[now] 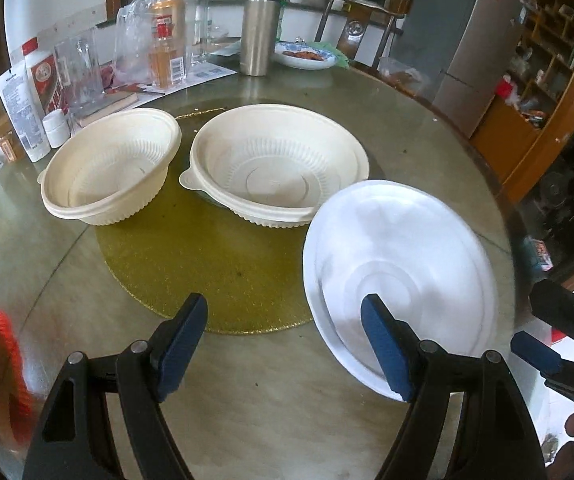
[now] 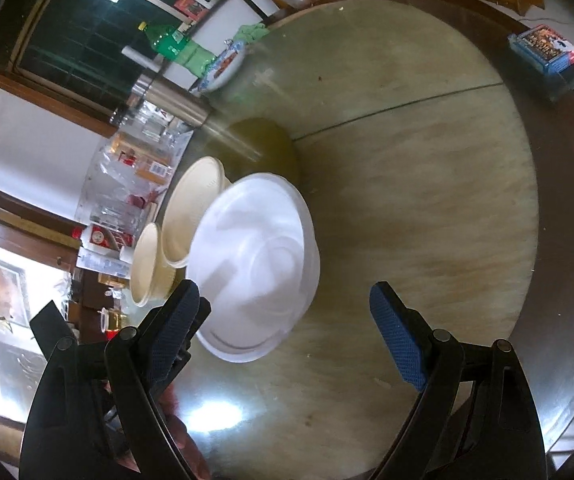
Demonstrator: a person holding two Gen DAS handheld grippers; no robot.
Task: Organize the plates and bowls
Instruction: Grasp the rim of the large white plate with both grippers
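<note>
Both grippers point(image 1: 283, 344) point(image 2: 287, 332) stand apart, holding nothing. White plate point(image 1: 399, 276) looks round and smooth beside two cream bowls point(image 1: 111, 168) on the shiny round table point(image 1: 247, 400).

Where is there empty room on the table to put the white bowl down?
Bare tabletop lies right of the white bowl, out to the dark rim. The gold mat before the two cream bowls is free. The back by the steel flask is crowded.
</note>
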